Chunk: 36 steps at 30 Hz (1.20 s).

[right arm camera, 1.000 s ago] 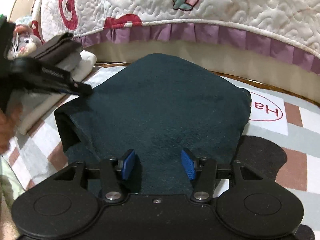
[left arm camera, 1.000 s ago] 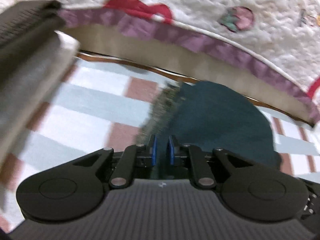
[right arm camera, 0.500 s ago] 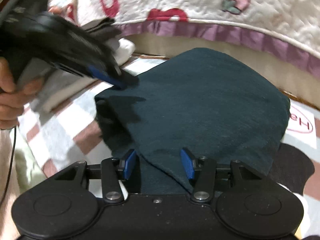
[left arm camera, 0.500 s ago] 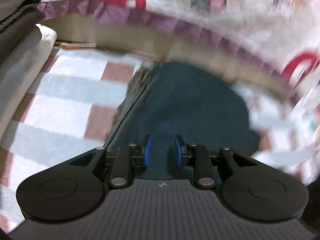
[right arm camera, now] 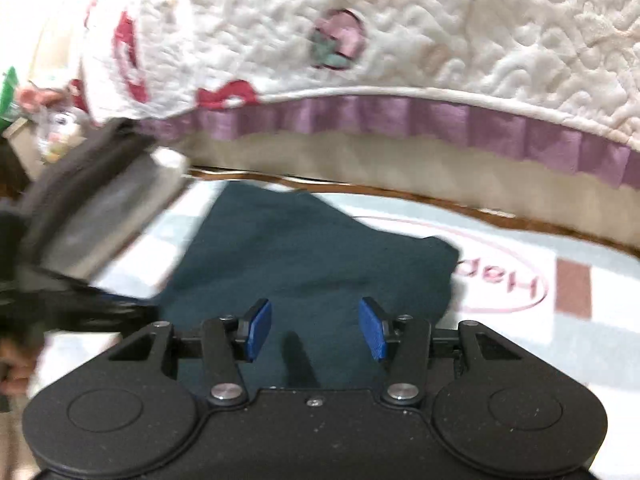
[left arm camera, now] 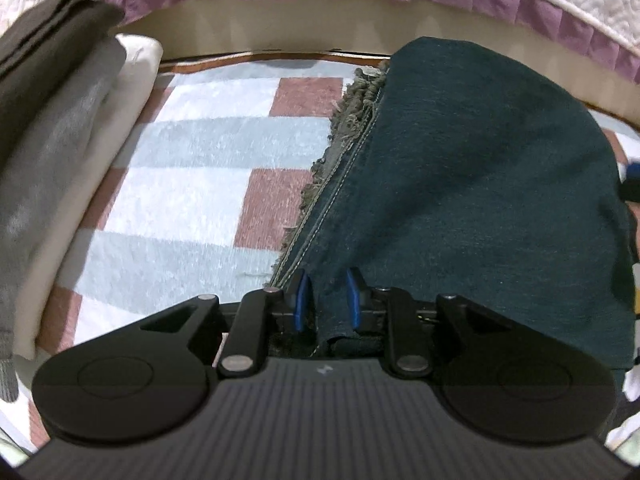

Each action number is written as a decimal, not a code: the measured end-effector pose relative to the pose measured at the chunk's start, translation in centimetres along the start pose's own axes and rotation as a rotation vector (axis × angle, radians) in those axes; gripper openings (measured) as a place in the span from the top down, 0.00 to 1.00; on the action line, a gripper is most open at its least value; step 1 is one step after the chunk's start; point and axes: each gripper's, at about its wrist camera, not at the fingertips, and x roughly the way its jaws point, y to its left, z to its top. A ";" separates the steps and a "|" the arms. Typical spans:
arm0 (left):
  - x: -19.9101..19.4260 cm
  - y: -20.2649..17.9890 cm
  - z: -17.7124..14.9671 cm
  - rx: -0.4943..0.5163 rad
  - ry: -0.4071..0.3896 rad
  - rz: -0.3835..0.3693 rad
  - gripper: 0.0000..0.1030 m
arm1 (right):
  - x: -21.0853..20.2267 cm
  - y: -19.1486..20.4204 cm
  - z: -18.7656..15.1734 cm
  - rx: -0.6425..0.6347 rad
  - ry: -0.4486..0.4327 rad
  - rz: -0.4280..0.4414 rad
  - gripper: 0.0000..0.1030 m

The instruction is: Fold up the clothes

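Dark teal garment (left arm camera: 472,184) lying on the checked mat (left arm camera: 192,168) on the floor, before the quilted bed cover (right arm camera: 400,40), already doubled into a compact shape. Left tongs (left arm camera: 327,298) stand slightly apart around its near stitched edge; right tongs (right arm camera: 316,328) wide apart above it, holding nothing. A folded stack (left arm camera: 56,128) lies far left. Judged: folding well advanced; final tidying or stacking may remain.
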 end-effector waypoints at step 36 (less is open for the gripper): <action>1.3 7.4 -5.1 -0.785 0.157 -0.458 0.35 | 1.3 -4.4 -8.3 0.785 0.138 0.177 0.34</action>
